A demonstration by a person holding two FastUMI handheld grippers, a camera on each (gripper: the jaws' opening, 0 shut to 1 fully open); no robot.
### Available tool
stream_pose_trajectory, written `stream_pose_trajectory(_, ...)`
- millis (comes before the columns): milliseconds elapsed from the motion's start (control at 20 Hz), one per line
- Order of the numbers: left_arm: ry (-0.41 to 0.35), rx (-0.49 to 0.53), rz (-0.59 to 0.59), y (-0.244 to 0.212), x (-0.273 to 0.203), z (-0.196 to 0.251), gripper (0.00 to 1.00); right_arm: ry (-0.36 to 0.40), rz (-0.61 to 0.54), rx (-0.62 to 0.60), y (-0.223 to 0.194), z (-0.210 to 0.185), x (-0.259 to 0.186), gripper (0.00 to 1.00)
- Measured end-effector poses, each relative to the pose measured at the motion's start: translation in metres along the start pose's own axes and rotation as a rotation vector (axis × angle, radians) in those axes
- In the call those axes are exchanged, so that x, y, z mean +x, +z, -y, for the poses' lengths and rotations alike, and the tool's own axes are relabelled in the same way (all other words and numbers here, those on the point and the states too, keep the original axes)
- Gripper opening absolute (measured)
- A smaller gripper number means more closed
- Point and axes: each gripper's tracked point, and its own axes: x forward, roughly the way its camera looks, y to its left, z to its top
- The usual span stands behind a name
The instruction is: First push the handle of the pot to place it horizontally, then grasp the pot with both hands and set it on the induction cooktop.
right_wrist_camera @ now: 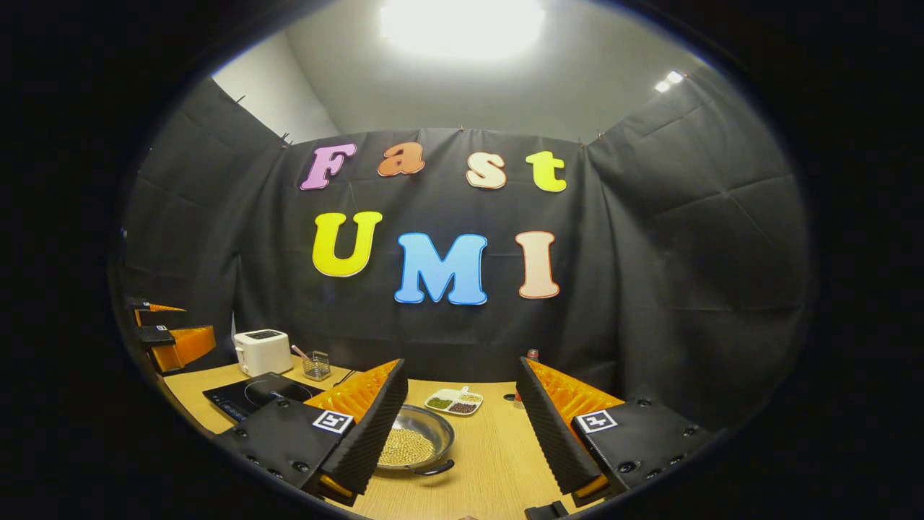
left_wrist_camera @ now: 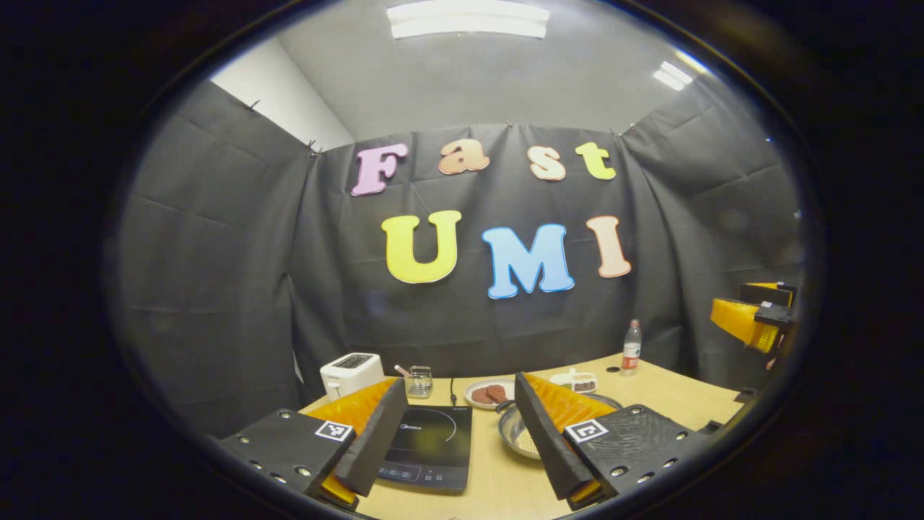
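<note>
No word or number can be read with certainty. The induction cooktop (left_wrist_camera: 433, 448) carries a small pale brand mark (left_wrist_camera: 410, 427) near its back left corner and a row of tiny control symbols (left_wrist_camera: 415, 474) along its front edge, all too small to make out. The bottle (left_wrist_camera: 632, 348) wears a red label, and its print is blurred. The left gripper (left_wrist_camera: 459, 380) bears two square black-and-white coded tags (left_wrist_camera: 334, 431), one on each finger block. The right gripper (right_wrist_camera: 460, 362) bears a like pair of tags (right_wrist_camera: 332, 422).
</note>
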Motion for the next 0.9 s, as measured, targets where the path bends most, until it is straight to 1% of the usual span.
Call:
stream_pose_trajectory(100, 0.000, 0.003, 0.004, 0.002, -0.001, 0.000, 0.93, 0.002, -0.002, -0.002, -0.001, -0.001, 0.001, 0.96)
stream_pose_trajectory(250, 0.001, 0.003, 0.006, 0.002, -0.001, -0.002, 0.93, 0.007, -0.005, -0.007, -0.001, -0.003, 0.002, 0.96)
stream_pose_trajectory(300, 0.002, 0.003, 0.006, 0.001, -0.002, -0.002, 0.90, 0.007, -0.006, -0.006, 0.000, -0.003, 0.002, 0.96)
stream_pose_trajectory(350, 0.002, 0.003, 0.005, 0.002, -0.002, -0.003, 0.93, 0.008, -0.008, -0.006, -0.001, -0.004, 0.001, 0.96)
stream_pose_trajectory(400, 0.003, 0.003, 0.006, 0.002, -0.004, -0.003, 0.90, 0.008, -0.009, -0.007, -0.001, -0.005, 0.002, 0.96)
stream_pose_trajectory(450, 0.004, 0.003, 0.007, 0.002, -0.004, -0.004, 0.93, 0.009, -0.010, -0.008, -0.001, -0.005, 0.002, 0.96)
stream_pose_trajectory(500, 0.004, 0.003, 0.006, 0.000, -0.004, -0.004, 0.91, 0.010, -0.013, -0.009, -0.001, -0.006, 0.002, 0.96)
stream_pose_trajectory(750, 0.009, 0.001, 0.005, 0.001, -0.004, -0.009, 0.90, 0.013, -0.019, -0.013, -0.002, -0.009, 0.002, 0.96)
stream_pose_trajectory(900, 0.010, 0.006, 0.007, 0.001, -0.005, -0.013, 0.92, 0.013, -0.033, -0.006, -0.006, -0.011, 0.003, 0.88)
